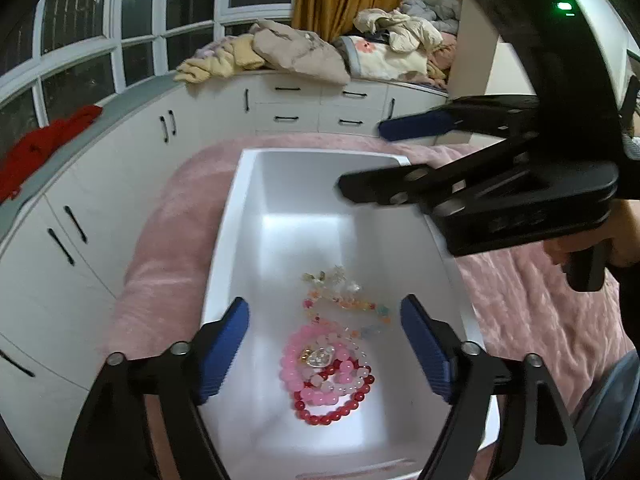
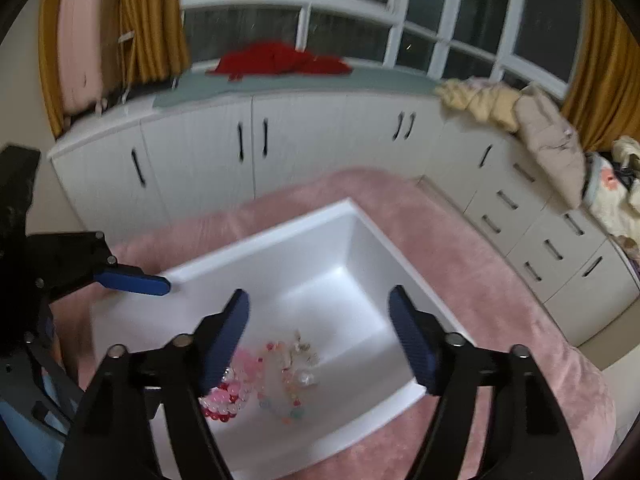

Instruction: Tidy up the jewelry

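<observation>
Deep white rectangular plastic bin (image 1: 240,216) on fluffy pink bed cover (image 1: 168,240). Pink, red and pastel beaded bracelets (image 1: 328,364) heaped at bin's 6 o'clock end. Left gripper (image 1: 325,354) and right gripper (image 2: 318,340) above them, fingers apart, empty.

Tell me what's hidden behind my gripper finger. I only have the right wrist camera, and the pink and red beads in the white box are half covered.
Observer: In the left wrist view the red bead bracelet lies in full sight on the floor of the white box, overlapping a pink bead bracelet.
Operator: Anything else lying with them?
Observer: A pale heart-shaped charm sits in the middle of the pink loop.
Operator: Is the left gripper holding anything? I see only one blue finger.
Observer: No. The left gripper is open over the beads, with nothing gripped.
</observation>
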Available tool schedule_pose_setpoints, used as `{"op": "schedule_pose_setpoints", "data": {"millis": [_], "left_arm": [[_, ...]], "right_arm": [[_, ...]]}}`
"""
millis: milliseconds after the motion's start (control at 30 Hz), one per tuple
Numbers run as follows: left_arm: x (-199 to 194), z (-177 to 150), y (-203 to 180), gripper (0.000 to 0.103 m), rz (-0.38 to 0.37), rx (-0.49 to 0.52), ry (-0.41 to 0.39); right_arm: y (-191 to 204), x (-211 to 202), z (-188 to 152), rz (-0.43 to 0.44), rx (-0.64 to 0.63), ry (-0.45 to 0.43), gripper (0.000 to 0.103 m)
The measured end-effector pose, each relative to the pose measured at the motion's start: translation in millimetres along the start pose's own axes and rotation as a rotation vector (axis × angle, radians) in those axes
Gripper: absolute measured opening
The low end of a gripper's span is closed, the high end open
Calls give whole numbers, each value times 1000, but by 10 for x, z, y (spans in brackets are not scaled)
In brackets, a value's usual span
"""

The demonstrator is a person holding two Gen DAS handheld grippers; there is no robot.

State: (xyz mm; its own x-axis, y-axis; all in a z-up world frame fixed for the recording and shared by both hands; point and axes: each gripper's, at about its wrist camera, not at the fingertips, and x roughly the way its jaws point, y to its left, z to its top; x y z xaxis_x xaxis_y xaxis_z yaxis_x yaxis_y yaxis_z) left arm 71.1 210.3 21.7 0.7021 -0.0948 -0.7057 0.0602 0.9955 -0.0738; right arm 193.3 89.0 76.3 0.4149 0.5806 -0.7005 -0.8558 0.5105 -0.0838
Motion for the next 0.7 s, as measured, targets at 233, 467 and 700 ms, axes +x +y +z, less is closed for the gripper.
{"op": "schedule_pose_setpoints", "data": {"millis": [233,467,700], "left_arm": [[-398,-22,-125,92,76,22,-60],[-734,-188,-166,94,111,-42,-141],[-811,-346,-217,95,184,-34,-131]], "right_arm": [[-45,-642,-77,-72,53,-131,94],[-63,-982,-392,-80,152,-172,98],[105,-1145,-742,-96,174,-183,98]]}}
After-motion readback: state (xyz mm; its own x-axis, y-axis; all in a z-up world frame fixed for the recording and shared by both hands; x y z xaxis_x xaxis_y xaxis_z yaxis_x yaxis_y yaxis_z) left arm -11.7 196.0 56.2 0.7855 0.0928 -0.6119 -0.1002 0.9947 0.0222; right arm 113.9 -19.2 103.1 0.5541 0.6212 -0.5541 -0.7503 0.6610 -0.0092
